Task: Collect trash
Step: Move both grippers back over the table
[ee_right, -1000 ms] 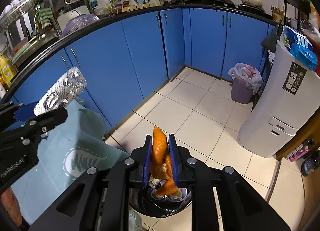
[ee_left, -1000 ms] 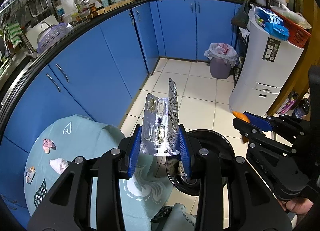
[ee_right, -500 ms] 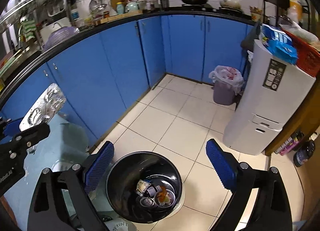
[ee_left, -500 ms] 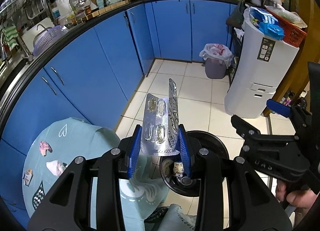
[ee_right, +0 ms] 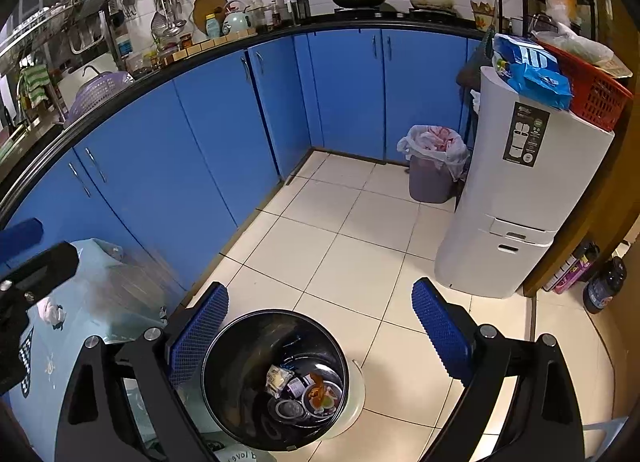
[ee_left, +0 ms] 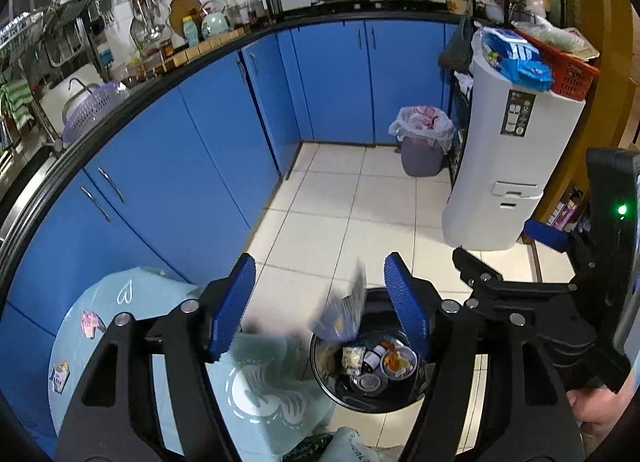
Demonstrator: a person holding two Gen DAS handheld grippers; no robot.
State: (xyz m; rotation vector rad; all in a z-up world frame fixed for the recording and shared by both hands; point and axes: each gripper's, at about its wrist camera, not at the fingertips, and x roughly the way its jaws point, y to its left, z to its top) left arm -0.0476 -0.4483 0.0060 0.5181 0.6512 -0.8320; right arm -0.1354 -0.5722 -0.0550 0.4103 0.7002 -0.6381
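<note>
Beside black bin (ee_right: 276, 378), teal-clothed table (ee_left: 120, 302), blue cabinets (ee_right: 208, 134).

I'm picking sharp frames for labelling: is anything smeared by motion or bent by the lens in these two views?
Left wrist view: the blister pack is motion-blurred between the open left gripper fingers, above the black bin; the counter edge bows from fisheye. Right wrist view: bin contents are sharp, and the tablecloth looks smeared.

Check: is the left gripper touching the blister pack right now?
Apart. In the left wrist view the left gripper stands wide open, and the blurred blister pack hangs between the pads above the black bin, with clear gaps to both.
</note>
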